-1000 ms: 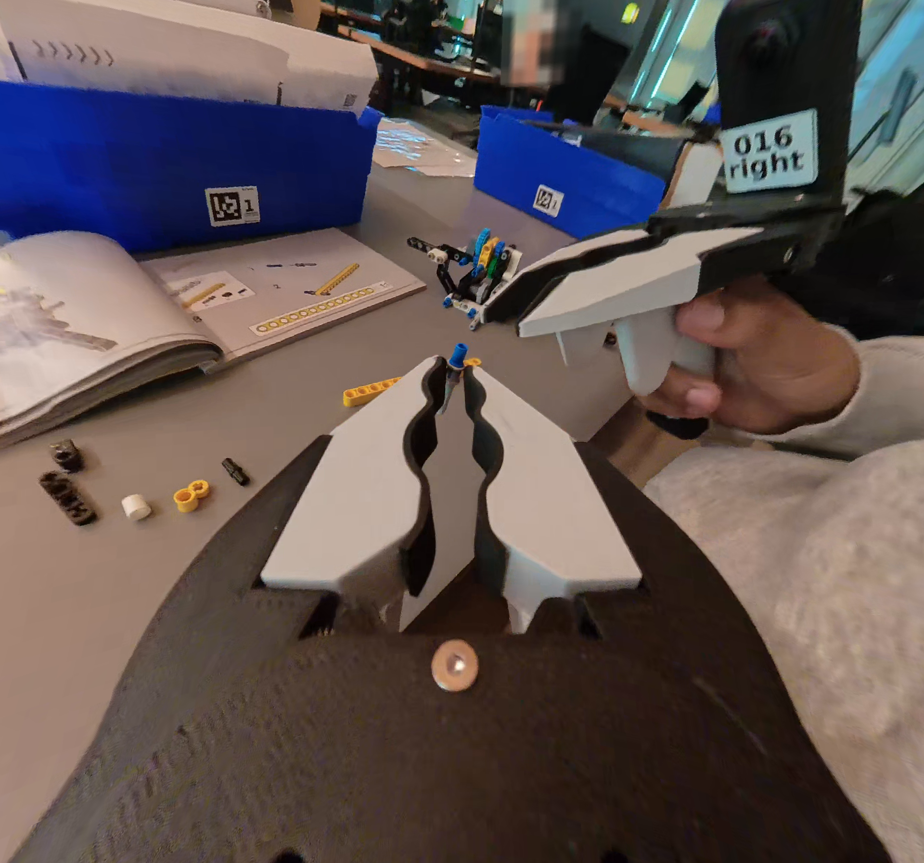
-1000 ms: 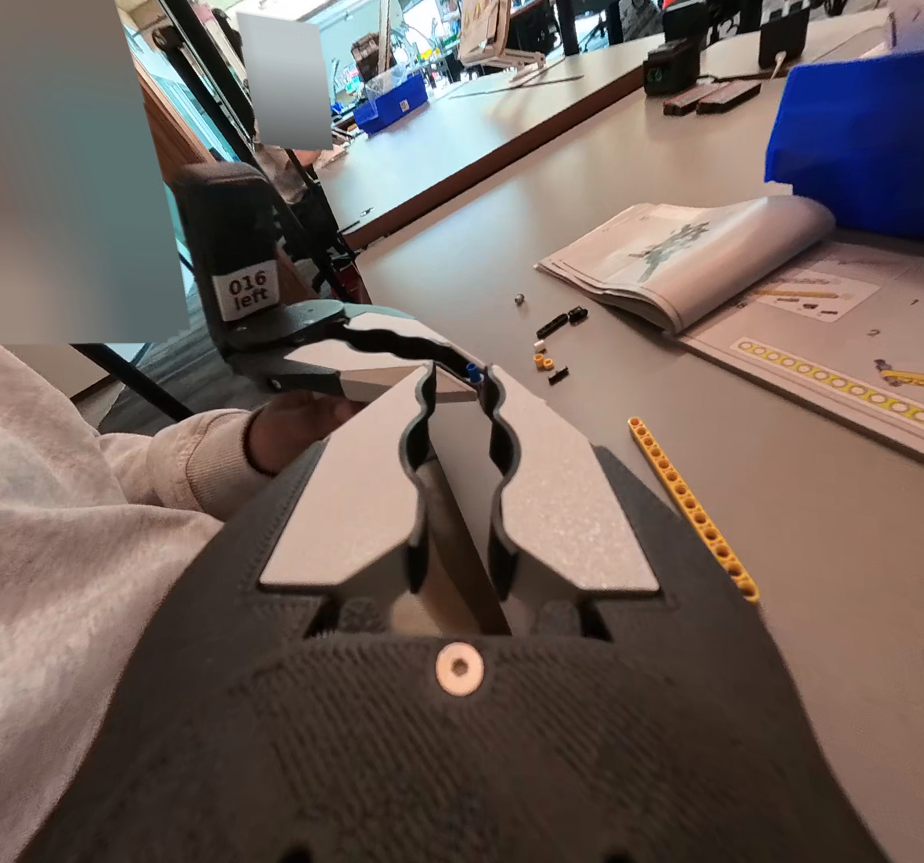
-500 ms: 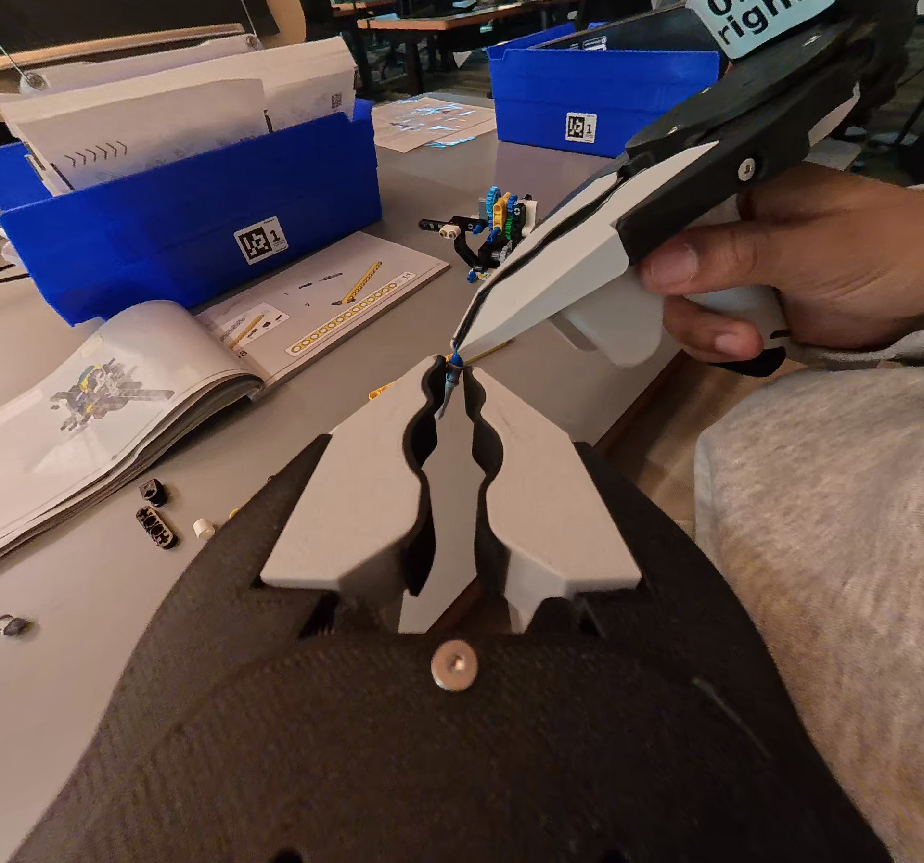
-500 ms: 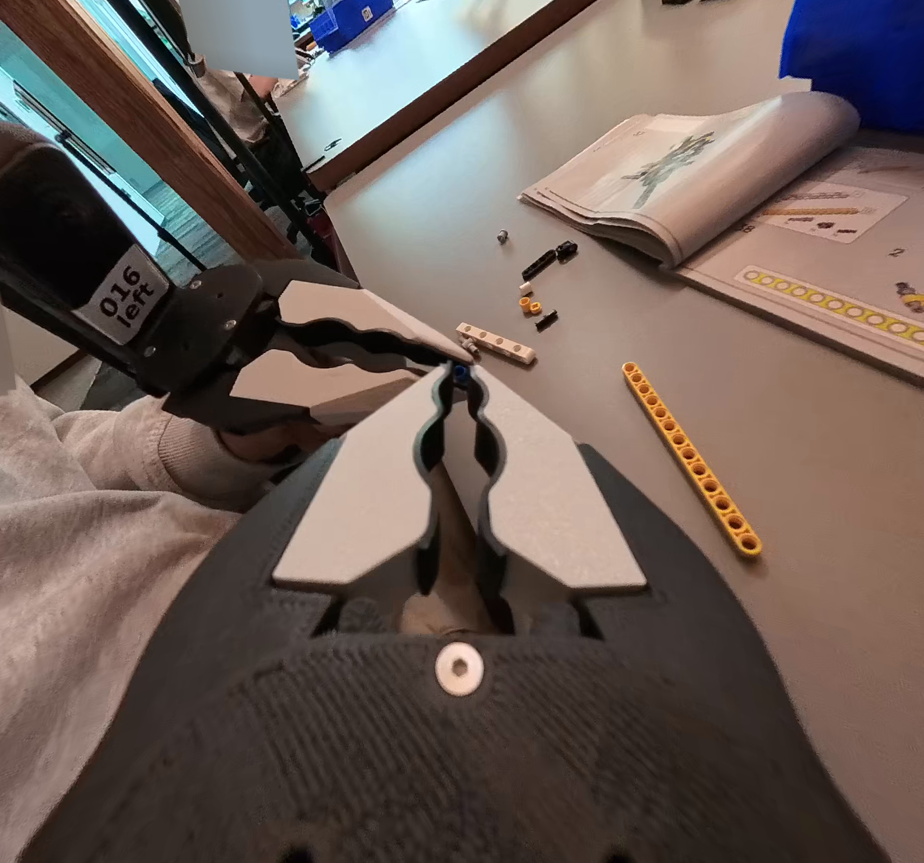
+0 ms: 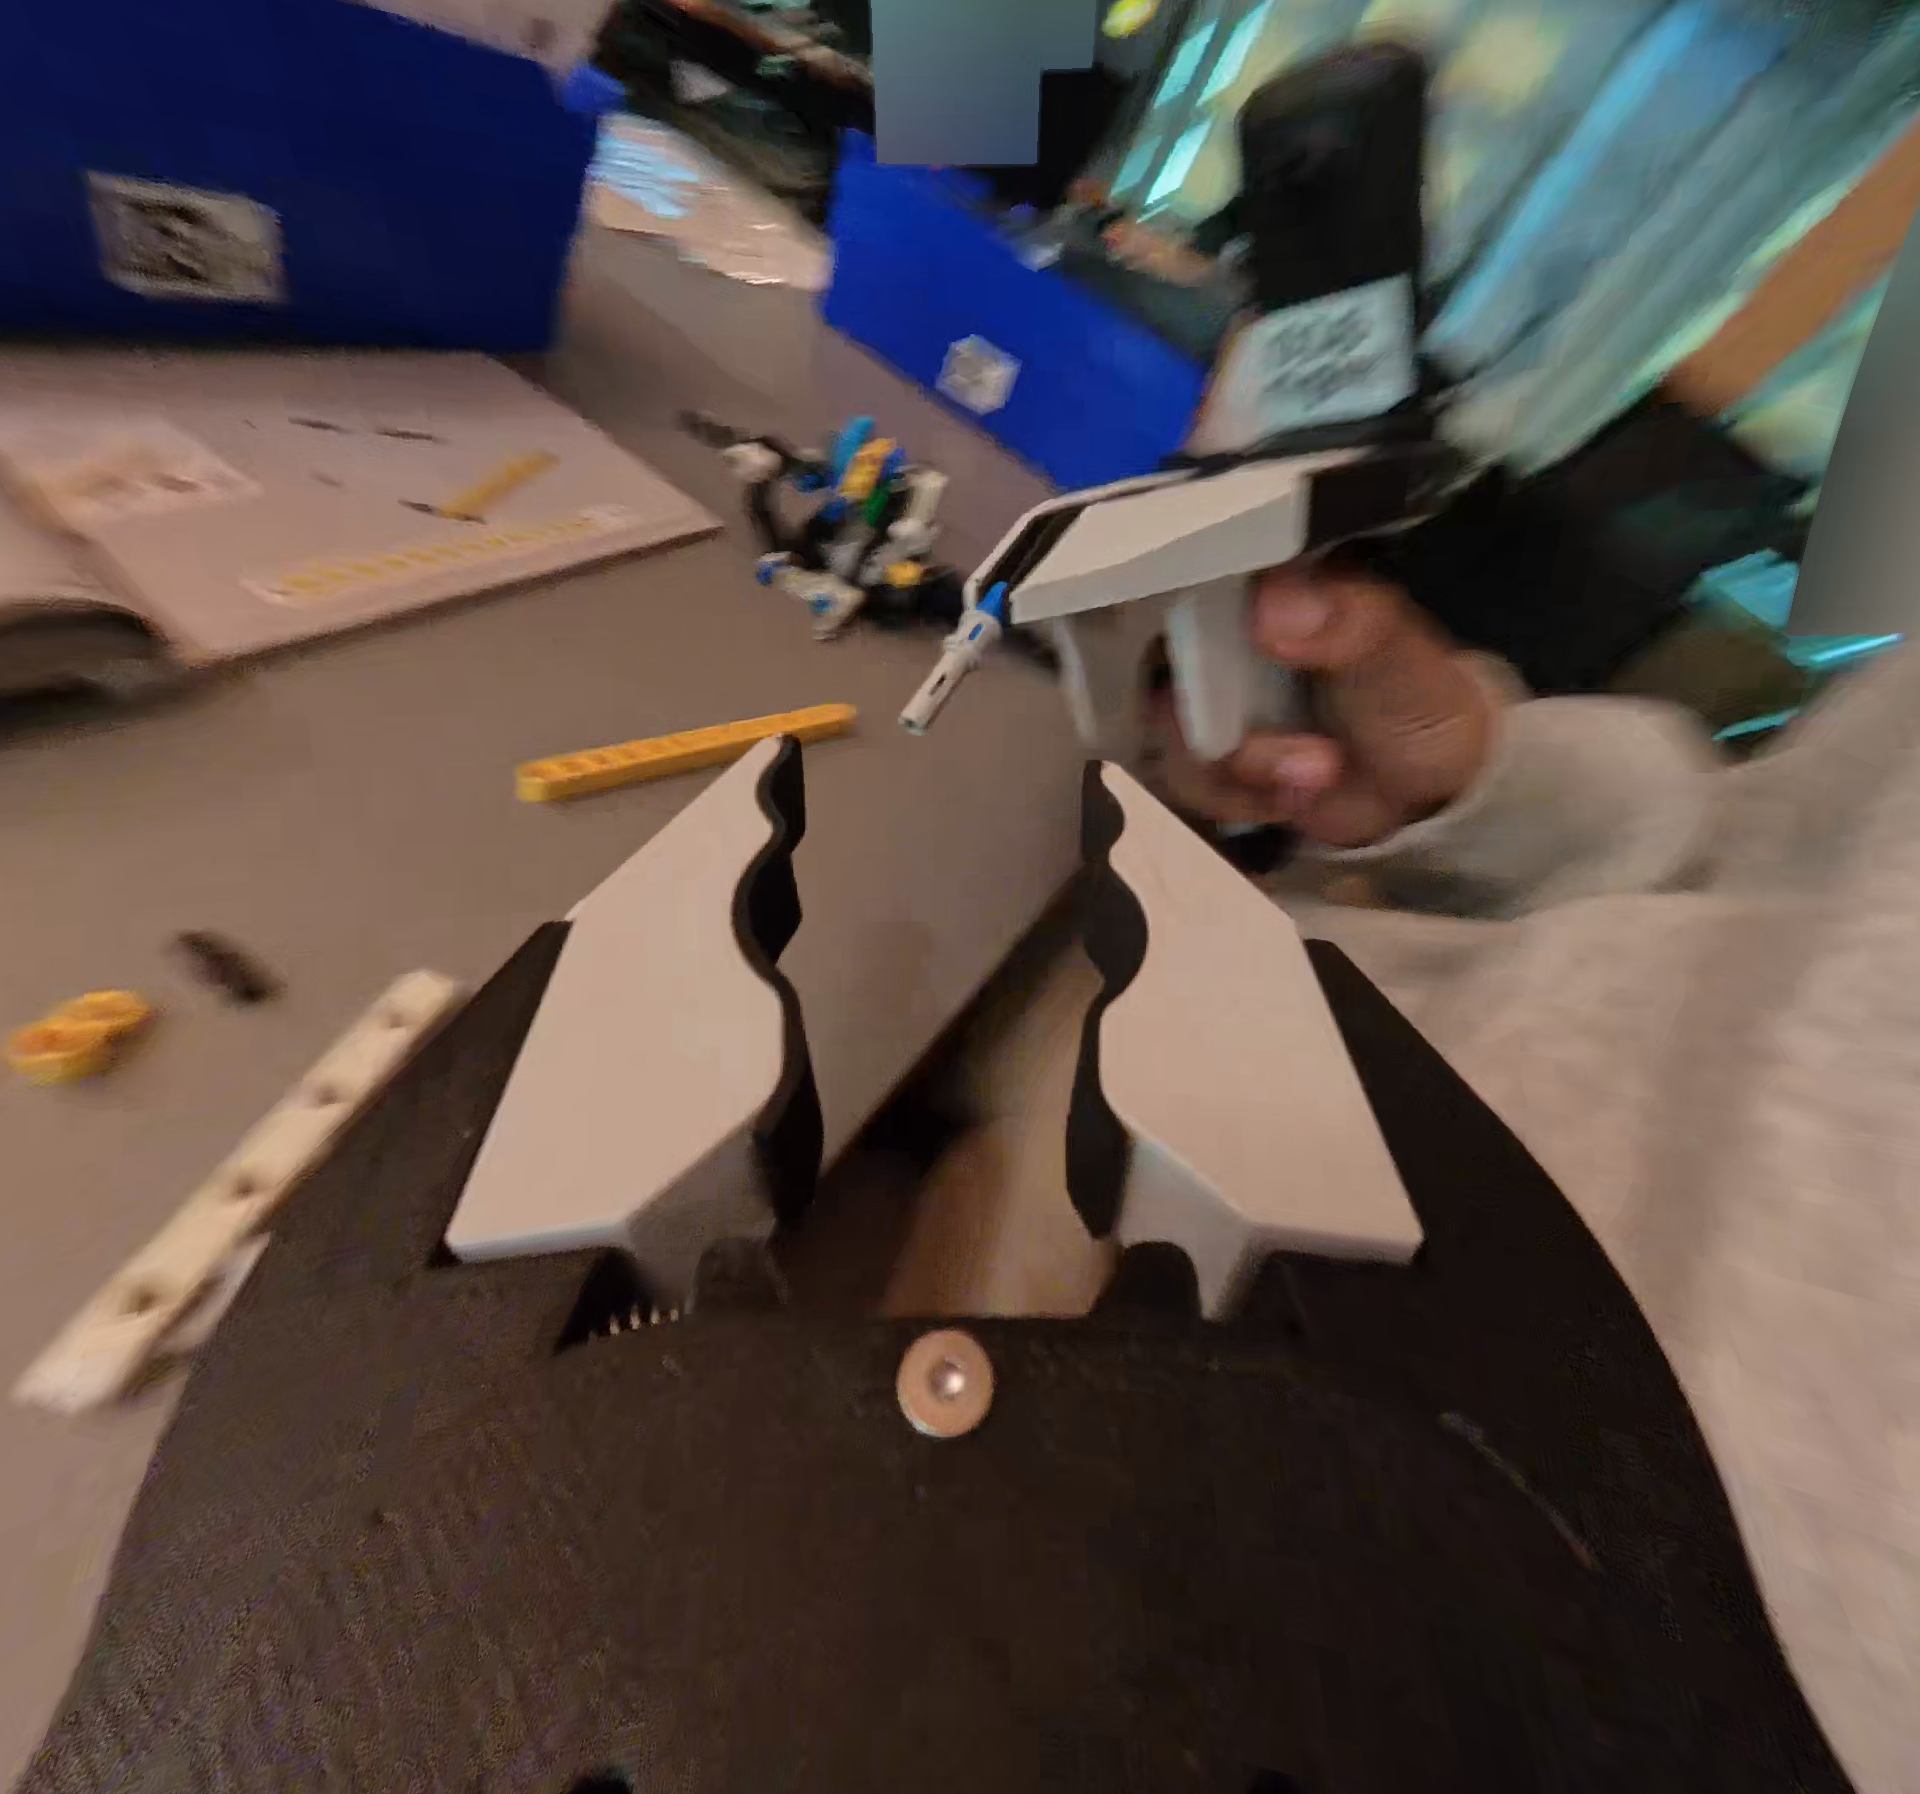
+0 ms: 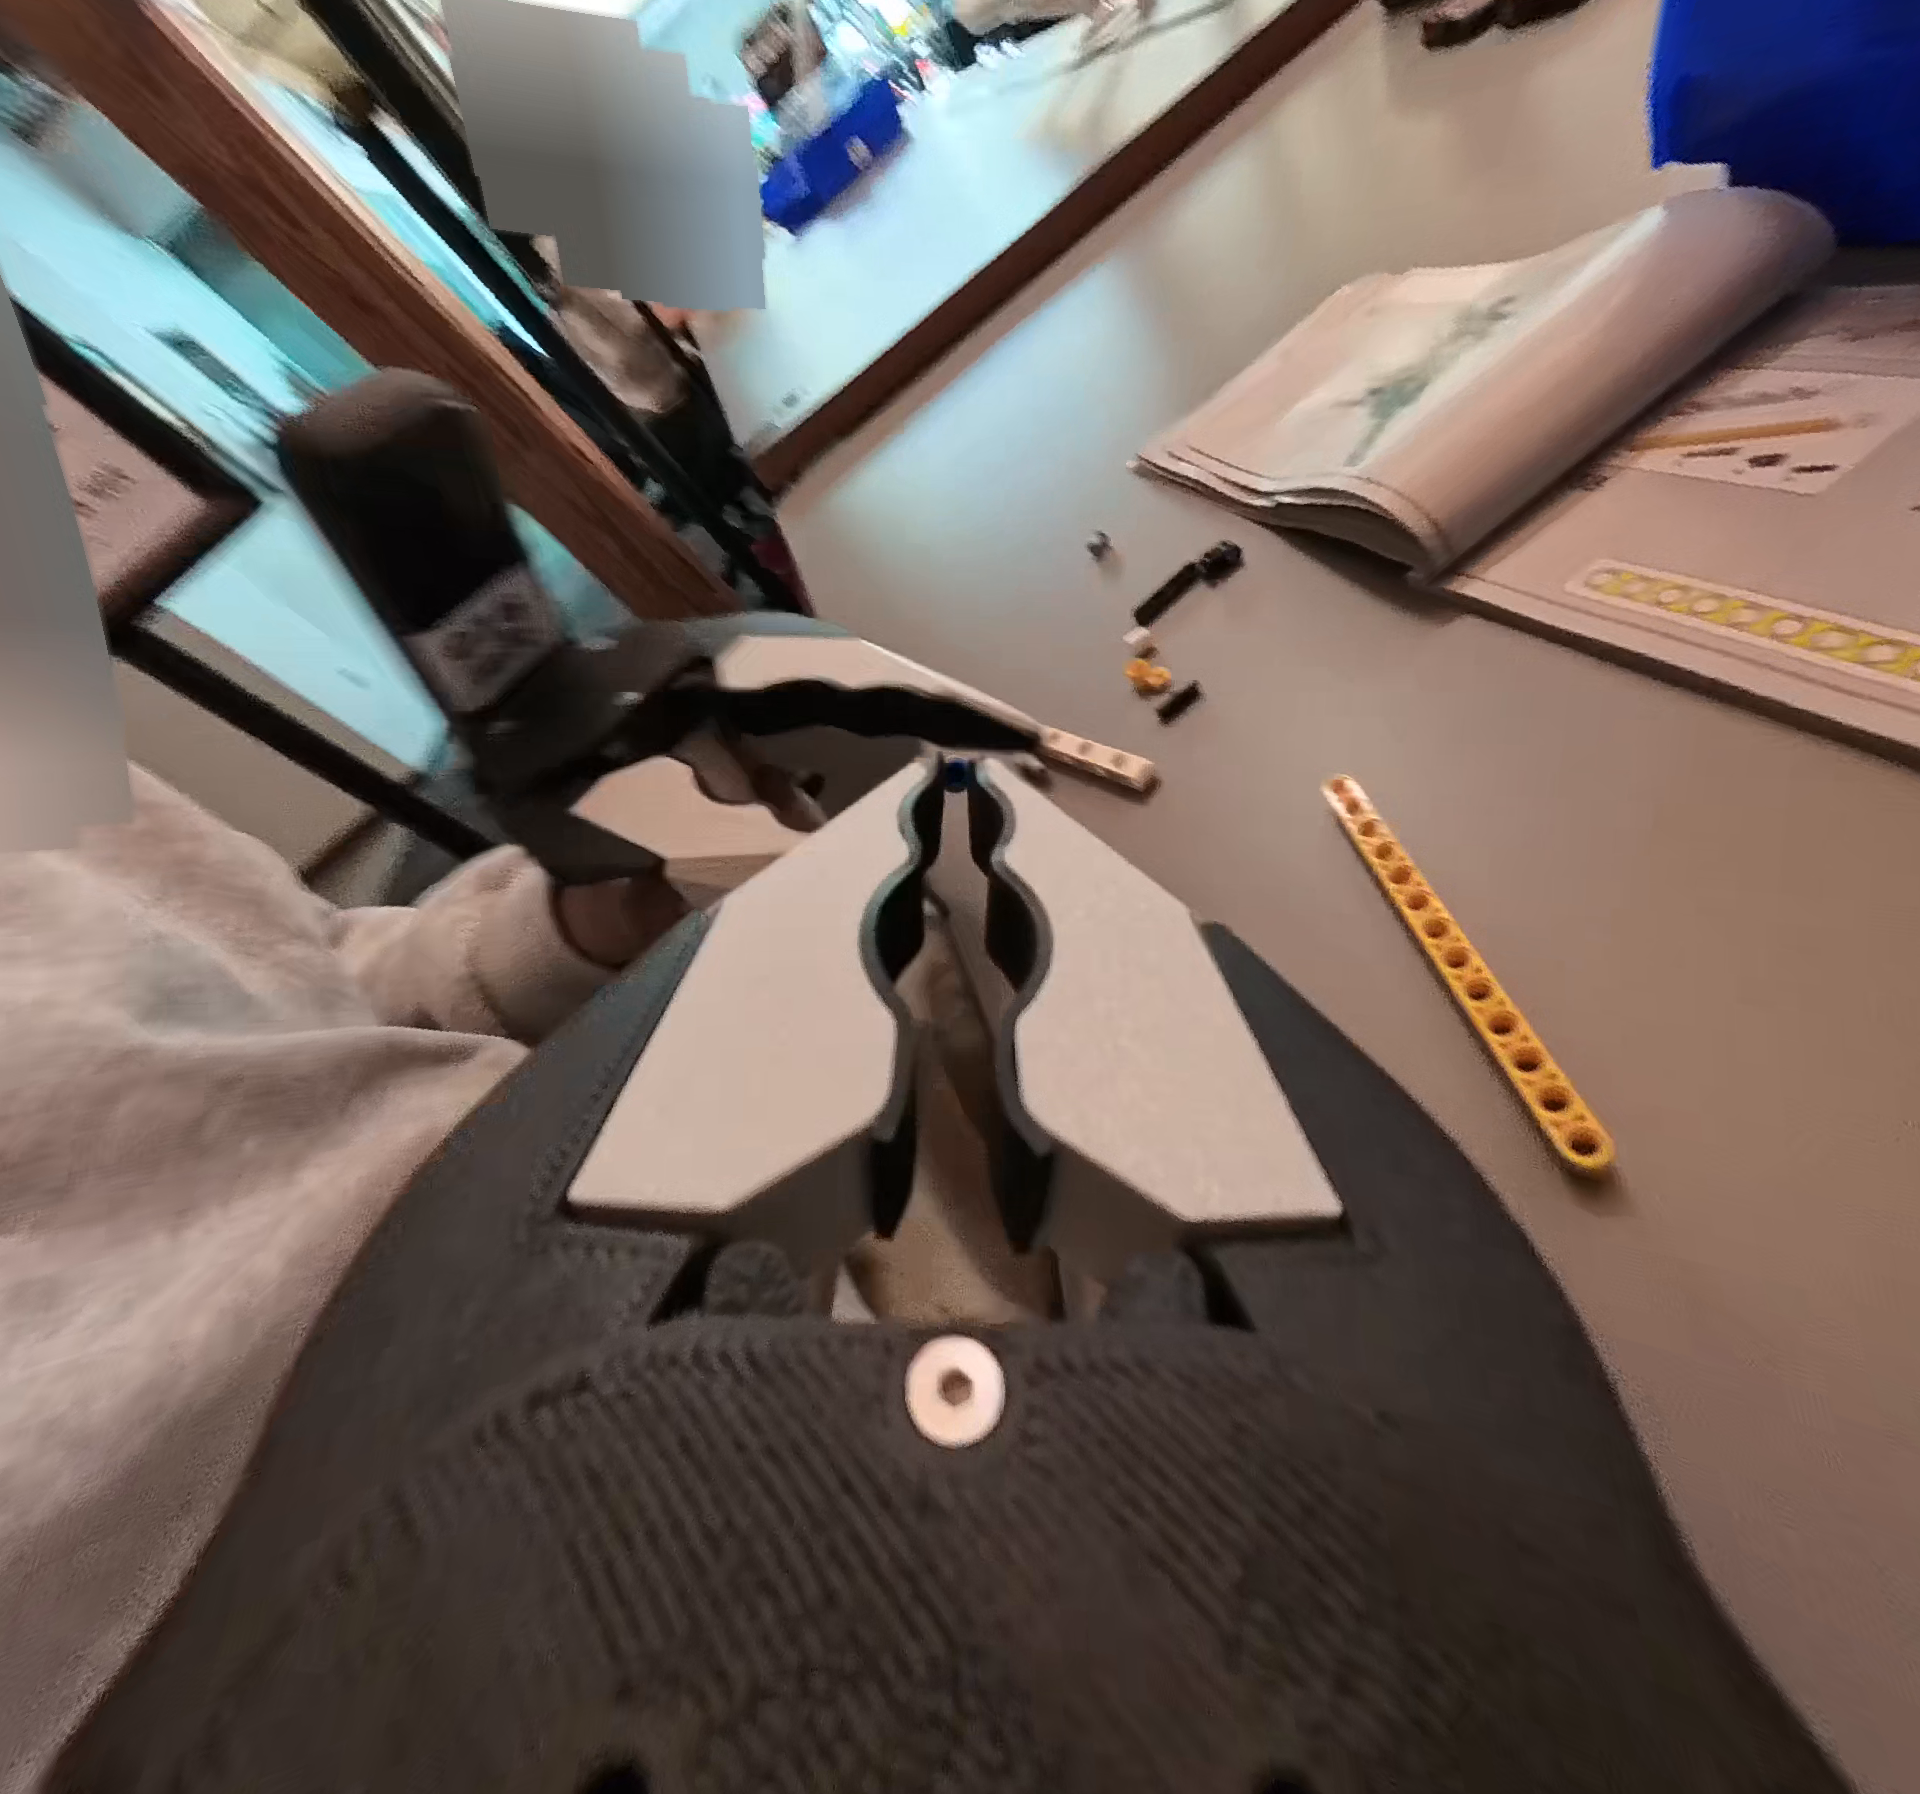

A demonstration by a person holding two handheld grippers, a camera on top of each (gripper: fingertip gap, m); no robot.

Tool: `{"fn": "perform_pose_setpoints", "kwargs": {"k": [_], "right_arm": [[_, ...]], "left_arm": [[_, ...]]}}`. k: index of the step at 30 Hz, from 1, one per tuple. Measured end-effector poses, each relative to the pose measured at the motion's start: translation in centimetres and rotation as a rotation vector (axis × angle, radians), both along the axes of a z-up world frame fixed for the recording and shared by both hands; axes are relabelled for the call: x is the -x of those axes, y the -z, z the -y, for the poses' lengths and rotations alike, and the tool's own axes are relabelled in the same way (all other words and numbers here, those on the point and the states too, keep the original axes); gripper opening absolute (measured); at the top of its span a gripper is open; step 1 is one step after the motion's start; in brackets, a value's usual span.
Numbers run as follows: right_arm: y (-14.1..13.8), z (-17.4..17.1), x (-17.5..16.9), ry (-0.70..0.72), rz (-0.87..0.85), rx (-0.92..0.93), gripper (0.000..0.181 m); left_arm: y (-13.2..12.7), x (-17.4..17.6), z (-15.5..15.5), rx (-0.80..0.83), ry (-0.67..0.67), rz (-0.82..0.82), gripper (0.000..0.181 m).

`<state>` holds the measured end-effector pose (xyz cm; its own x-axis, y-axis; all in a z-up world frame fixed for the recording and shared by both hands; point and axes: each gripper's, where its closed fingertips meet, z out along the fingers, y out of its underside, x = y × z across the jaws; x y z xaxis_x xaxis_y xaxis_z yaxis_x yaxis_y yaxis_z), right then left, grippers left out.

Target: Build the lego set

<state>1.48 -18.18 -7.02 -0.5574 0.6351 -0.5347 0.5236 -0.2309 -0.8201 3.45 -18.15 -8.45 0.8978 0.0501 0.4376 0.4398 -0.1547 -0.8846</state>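
My right gripper (image 6: 954, 790) is shut on a small blue and grey pin (image 6: 953, 768), which pokes out past its tips. In the left wrist view the right gripper (image 5: 992, 591) shows at upper right, a hand on it, holding the pin (image 5: 956, 648) in the air. My left gripper (image 5: 940, 768) is open and empty, low over the grey table (image 5: 364, 861). A long yellow beam (image 5: 686, 752) lies just beyond its left fingertip. A white beam (image 5: 239, 1194) lies at its lower left. The partly built model (image 5: 852, 539) stands farther back.
An open instruction booklet (image 5: 364, 487) lies at left, with blue bins (image 5: 312, 155) (image 5: 997, 331) behind it. A yellow connector (image 5: 78, 1032) and a black pin (image 5: 223, 965) lie at left. In the right wrist view, small loose parts (image 6: 1164, 674) lie near the booklet (image 6: 1455, 414). A grey sleeve (image 5: 1662, 1017) fills the right.
My left gripper has opened and let go of the pin. My right gripper has closed on the pin and drawn back with it. Both views have shifted and blurred.
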Motion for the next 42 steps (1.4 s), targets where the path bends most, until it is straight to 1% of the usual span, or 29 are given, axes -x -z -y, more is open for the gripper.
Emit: {"fn": "perform_pose_setpoints", "kwargs": {"k": [1, 3, 4, 5, 10, 14, 17, 20, 22, 31, 37, 42], "right_arm": [[-0.6, 0.1, -0.2, -0.023, -0.007, 0.056, 0.002], [-1.7, 0.1, -0.6, -0.057, -0.025, 0.146, 0.002], [-2.0, 0.0, -0.7, -0.067, -0.034, 0.172, 0.002], [-2.3, 0.0, -1.0, -0.083, -0.046, 0.194, 0.001], [-3.4, 0.7, -1.8, -0.141, -0.088, 0.244, 0.002], [-3.1, 1.3, -1.9, -0.158, -0.084, 0.237, 0.001], [-3.1, 1.5, -2.0, -0.158, -0.086, 0.237, 0.001], [-3.1, 1.4, -2.0, -0.157, -0.088, 0.237, 0.002], [-3.1, 1.4, -2.0, -0.159, -0.089, 0.237, 0.002], [-2.9, 1.3, -1.8, -0.135, -0.096, 0.223, 0.001], [-2.7, 1.1, -1.7, -0.123, -0.092, 0.22, 0.002], [-2.4, 1.3, -1.8, -0.14, -0.069, 0.199, 0.011]], "left_arm": [[-1.2, -0.7, 0.2, -0.088, 0.075, 0.122, 0.051], [-3.4, -0.8, 1.0, -0.253, 0.178, 0.344, 0.042], [-3.7, -0.5, 1.3, -0.29, 0.195, 0.418, 0.04], [-3.6, -0.4, 1.5, -0.301, 0.206, 0.458, 0.037], [-3.7, -2.1, 1.1, -0.299, 0.312, 0.527, 0.029], [-4.1, -1.9, 1.3, -0.35, 0.329, 0.585, 0.021], [-4.5, -1.5, 1.6, -0.388, 0.321, 0.607, 0.016], [-4.3, -0.7, 1.6, -0.39, 0.277, 0.615, 0.016], [-4.2, -0.6, 1.7, -0.387, 0.27, 0.614, 0.005], [-4.0, -0.1, 1.8, -0.377, 0.249, 0.62, 0.003], [-3.7, -0.3, 1.6, -0.344, 0.239, 0.571, 0.002], [-3.6, -0.6, 1.4, -0.315, 0.236, 0.519, 0.002]]}}
